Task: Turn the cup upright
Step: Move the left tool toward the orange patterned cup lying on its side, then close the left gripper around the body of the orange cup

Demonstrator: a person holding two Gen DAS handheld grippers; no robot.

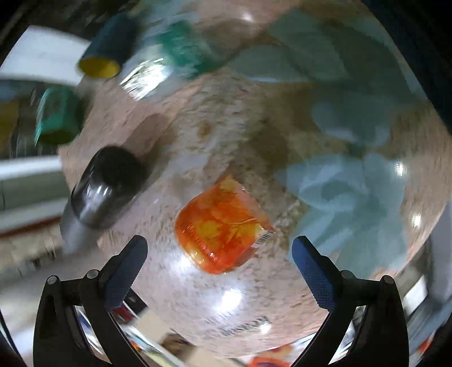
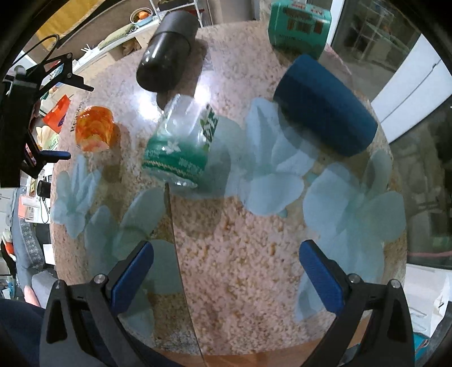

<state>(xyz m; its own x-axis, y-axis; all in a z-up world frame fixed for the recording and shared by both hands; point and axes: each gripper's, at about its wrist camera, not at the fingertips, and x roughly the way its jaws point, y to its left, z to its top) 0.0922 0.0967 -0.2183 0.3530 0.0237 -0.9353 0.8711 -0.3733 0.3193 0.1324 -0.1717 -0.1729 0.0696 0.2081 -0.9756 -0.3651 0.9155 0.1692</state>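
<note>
An orange patterned glass cup lies on the round pink speckled table, just beyond and between the fingers of my left gripper, which is open and empty. The left wrist view is blurred. In the right wrist view the cup sits at the table's far left, with the other gripper beside it. My right gripper is open and empty above the near part of the table.
On the table lie a black cylinder, a clear plastic bottle with a green label, a dark blue cup and a teal can. Pale blue flower shapes cover the tabletop. Shelves and clutter stand beyond the edge.
</note>
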